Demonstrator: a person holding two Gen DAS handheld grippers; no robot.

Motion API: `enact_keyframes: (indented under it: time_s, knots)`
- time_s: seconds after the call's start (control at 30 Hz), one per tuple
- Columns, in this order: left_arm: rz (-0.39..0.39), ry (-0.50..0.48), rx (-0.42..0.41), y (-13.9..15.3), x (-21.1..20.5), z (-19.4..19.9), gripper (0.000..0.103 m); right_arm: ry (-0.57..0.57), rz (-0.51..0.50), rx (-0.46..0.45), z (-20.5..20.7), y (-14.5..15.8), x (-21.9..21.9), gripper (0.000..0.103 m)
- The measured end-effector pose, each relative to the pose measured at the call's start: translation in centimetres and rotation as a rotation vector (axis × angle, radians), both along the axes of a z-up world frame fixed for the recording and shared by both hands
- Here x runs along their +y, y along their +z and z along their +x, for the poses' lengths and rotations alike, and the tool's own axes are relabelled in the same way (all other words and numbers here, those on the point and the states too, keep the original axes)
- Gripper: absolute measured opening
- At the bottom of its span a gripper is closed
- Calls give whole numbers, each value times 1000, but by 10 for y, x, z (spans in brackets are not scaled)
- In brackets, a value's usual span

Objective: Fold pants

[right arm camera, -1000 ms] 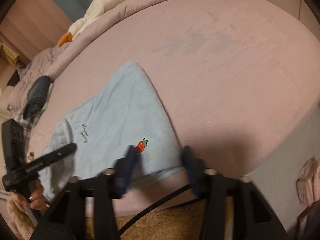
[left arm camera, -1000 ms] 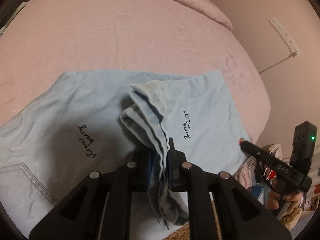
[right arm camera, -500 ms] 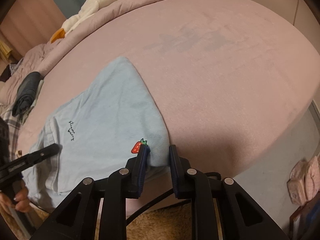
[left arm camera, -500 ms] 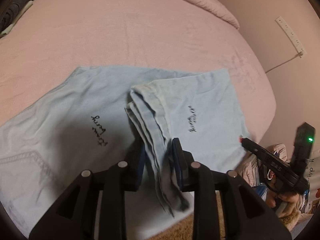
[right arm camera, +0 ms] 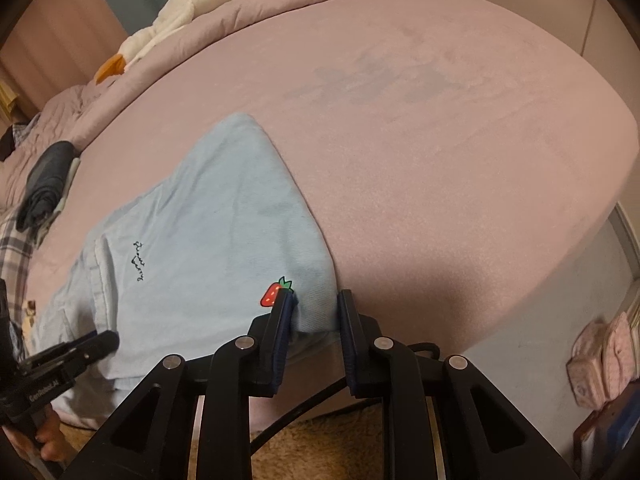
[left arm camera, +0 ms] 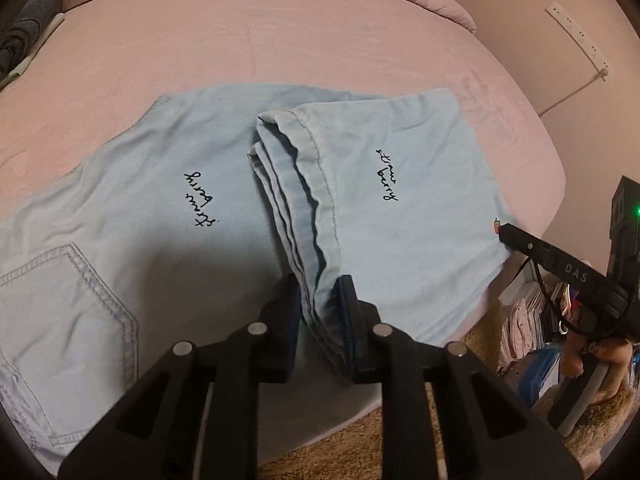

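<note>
Light blue pants (left arm camera: pixel 160 220) lie across the pink bed, the legs folded back over the seat with its back pocket (left arm camera: pixel 68 300). My left gripper (left arm camera: pixel 318 304) has the stacked leg hems (left arm camera: pixel 296 200) between its pads, and its jaws are closing on them. In the right wrist view my right gripper (right arm camera: pixel 314 312) is shut on the folded corner of the pants (right arm camera: pixel 220 220), just beside the red strawberry patch (right arm camera: pixel 274 294). Each gripper also shows in the other's view: the right gripper (left arm camera: pixel 560 268) at the fold's near corner, and the left gripper (right arm camera: pixel 68 356) low at the left.
The pink bed sheet (right arm camera: pixel 440 140) spreads far beyond the pants. A dark folded garment (right arm camera: pixel 46 184) and a white and orange plush toy (right arm camera: pixel 180 12) lie at the far side. A beige rug (right arm camera: pixel 320 448) lies below the bed edge. A power strip (left arm camera: pixel 580 36) hangs on the wall.
The right gripper went from wide open to shut on the corner by the strawberry. The left gripper loosened on the hems, slid a little along the bed edge, then narrowed again.
</note>
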State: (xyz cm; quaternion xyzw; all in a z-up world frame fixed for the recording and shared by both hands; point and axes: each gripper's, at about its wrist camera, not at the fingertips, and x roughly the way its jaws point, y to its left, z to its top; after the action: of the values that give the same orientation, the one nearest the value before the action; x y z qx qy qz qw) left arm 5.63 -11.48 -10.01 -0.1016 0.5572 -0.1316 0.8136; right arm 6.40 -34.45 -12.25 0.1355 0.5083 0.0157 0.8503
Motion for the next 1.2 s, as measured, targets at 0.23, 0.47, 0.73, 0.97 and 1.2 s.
enact_keyframes:
  time_s: [0.23, 0.47, 0.73, 0.97, 1.2]
  knots:
    - [9, 3, -11, -2, -2, -4, 19, -4, 0, -1, -1, -2, 1, 20]
    - [-73, 0, -3, 15, 7, 7, 18, 21, -13, 16, 4, 11, -1, 22]
    - [-113, 99, -43, 22, 23, 54, 27, 102, -18, -95, 40, 50, 2, 60]
    - [-86, 147, -9, -3, 27, 75, 28, 156, 71, -52, 97, 28, 16, 60]
    - [-77, 149, -21, 0, 28, 74, 27, 114, 11, -4, 119, 5, 31, 24]
